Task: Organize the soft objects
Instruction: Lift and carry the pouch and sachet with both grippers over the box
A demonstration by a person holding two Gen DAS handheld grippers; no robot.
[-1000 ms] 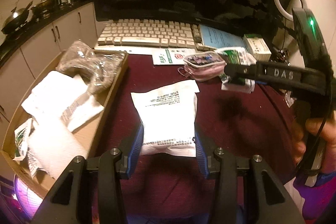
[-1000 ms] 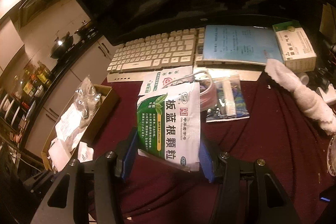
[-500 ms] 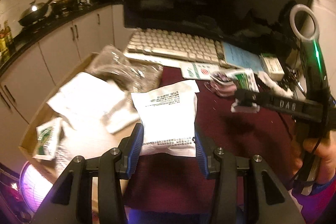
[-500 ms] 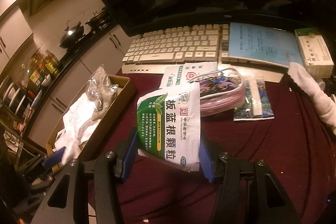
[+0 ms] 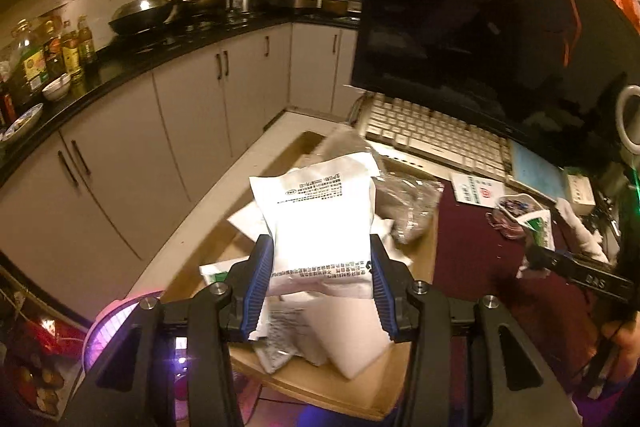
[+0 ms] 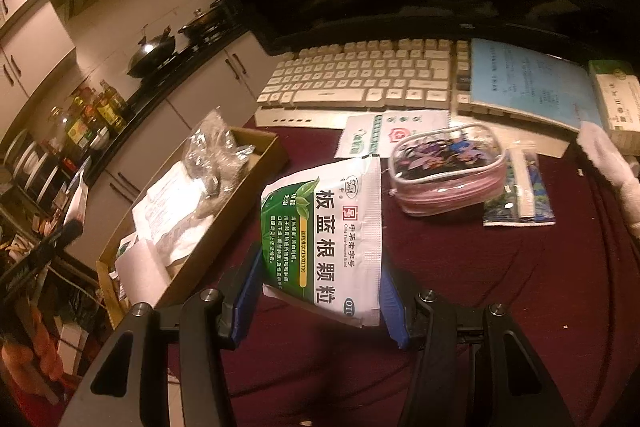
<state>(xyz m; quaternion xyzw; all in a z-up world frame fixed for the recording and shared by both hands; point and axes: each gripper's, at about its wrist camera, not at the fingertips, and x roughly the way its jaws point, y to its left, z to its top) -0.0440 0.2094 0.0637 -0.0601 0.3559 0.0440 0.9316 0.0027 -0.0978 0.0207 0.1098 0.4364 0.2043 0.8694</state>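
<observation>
Right now your left hand-held gripper [image 5: 322, 281] is clamped across the white sachet's [image 5: 320, 223] lower edge above the cardboard box [image 5: 320, 387], a light, limp packet, so grip its stiffer sealed seam.

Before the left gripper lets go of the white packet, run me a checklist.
1. White packet clamped in left gripper: ok.
2. Packet is over the cardboard box: ok.
3. Free room in the box: cannot tell; other packets already lie under it.
4. Green packet secure in right gripper: ok.
5. Right gripper is clear of the box: ok, it is over the maroon cloth.
</observation>
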